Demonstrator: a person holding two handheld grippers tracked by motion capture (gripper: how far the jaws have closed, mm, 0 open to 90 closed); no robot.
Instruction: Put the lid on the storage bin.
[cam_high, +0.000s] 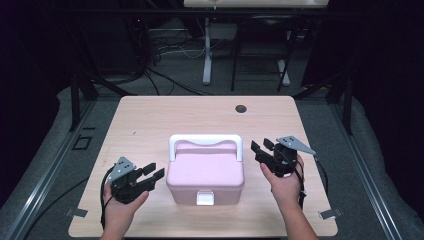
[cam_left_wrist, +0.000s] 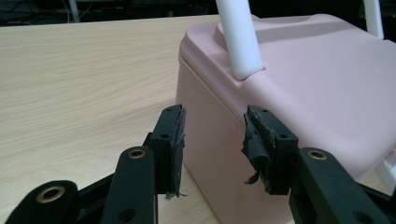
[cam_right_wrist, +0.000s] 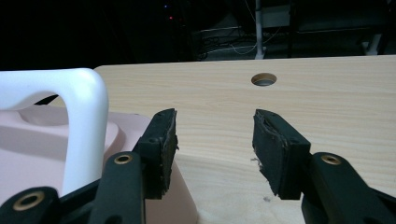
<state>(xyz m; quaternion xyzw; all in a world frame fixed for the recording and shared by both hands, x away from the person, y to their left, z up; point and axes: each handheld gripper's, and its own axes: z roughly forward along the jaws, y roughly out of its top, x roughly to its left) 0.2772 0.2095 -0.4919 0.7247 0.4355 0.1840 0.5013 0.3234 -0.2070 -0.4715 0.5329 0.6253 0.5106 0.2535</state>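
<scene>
A pink lidded box (cam_high: 205, 175) with a white upright handle (cam_high: 205, 140) and a white front latch (cam_high: 205, 198) sits in the middle of the wooden table (cam_high: 150, 125). My left gripper (cam_high: 154, 171) is just left of the box, open, its jaws aimed at the box's left side with nothing between them. In the left gripper view the box's near corner (cam_left_wrist: 210, 121) stands right beyond the open left gripper (cam_left_wrist: 214, 142). My right gripper (cam_high: 260, 147) is open beside the box's right rear corner. The right gripper view has the handle (cam_right_wrist: 81, 116) left of the empty right gripper (cam_right_wrist: 215, 147).
A round cable hole (cam_high: 241, 108) lies at the table's far edge. Dark frame posts and a white desk leg (cam_high: 207, 50) stand beyond the table. Bare tabletop lies behind the box and along both sides.
</scene>
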